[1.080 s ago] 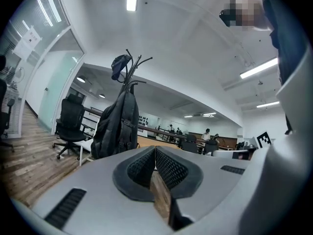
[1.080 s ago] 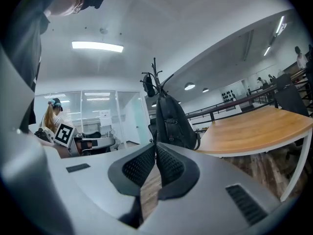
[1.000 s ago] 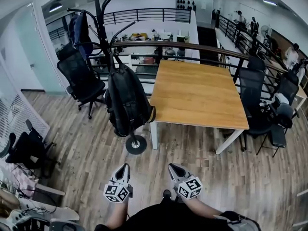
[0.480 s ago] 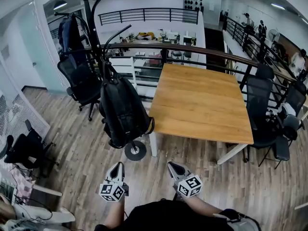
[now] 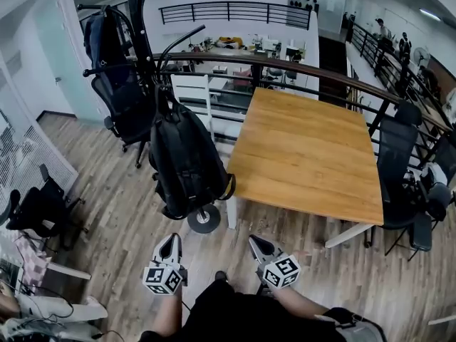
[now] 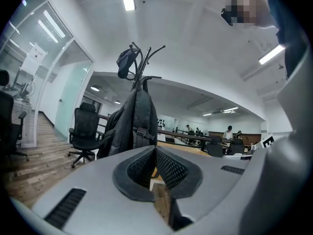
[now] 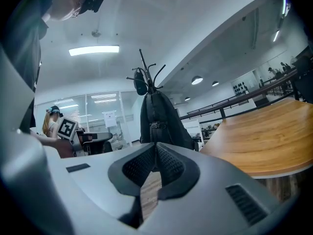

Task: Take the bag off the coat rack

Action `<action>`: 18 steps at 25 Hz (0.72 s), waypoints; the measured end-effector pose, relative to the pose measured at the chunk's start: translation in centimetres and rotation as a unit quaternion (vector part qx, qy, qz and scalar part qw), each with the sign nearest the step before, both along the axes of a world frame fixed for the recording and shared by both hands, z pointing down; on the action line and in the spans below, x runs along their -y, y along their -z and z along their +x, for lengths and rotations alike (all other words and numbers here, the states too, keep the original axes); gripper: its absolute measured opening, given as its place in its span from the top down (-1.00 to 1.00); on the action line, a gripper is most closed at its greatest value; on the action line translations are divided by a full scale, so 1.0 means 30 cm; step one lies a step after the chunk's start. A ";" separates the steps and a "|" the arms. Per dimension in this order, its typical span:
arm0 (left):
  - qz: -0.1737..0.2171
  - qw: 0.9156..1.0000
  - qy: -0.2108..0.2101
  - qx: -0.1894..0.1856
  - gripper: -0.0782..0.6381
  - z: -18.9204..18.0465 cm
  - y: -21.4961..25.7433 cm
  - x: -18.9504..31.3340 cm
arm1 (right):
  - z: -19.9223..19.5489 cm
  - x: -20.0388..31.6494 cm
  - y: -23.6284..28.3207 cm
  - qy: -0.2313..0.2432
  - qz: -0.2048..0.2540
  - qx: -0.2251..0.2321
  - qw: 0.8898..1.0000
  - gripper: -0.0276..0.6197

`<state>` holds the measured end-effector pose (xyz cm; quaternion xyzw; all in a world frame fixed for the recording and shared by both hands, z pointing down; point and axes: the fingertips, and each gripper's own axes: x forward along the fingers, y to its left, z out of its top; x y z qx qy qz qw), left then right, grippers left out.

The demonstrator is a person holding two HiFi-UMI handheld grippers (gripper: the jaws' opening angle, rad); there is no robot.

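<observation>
A black backpack (image 5: 185, 159) hangs from a hook of the black coat rack (image 5: 139, 20), whose round base (image 5: 204, 219) stands on the wood floor beside the table. Both gripper views show the backpack (image 6: 139, 119) (image 7: 159, 115) straight ahead, some way off. My left gripper (image 5: 170, 239) and right gripper (image 5: 255, 242) are held level near my body, short of the rack's base, both shut with nothing between the jaws. A second dark bag (image 5: 100, 34) hangs on the rack's far side.
A wooden table (image 5: 306, 155) stands right of the rack, against a black railing (image 5: 299, 73). Black office chairs sit behind the rack (image 5: 128, 112), at the left (image 5: 39, 212) and along the right (image 5: 399, 148). People stand far off at the back right.
The rack, backpack and table have come nearer and sit lower in the head view as I walk toward them. Both grippers stay shut in front of me.
</observation>
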<state>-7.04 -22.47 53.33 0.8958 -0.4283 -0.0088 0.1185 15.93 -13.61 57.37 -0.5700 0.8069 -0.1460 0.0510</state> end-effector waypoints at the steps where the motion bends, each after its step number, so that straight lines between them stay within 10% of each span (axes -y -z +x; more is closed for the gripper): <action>1: -0.001 1.000 0.004 0.001 0.73 0.000 0.004 0.012 | 0.001 0.014 -0.006 0.003 -0.002 -0.001 1.000 0.80; 18: 0.066 0.996 0.048 0.029 0.73 0.029 0.252 0.395 | 0.140 0.449 0.182 0.044 0.060 -0.032 0.997 0.80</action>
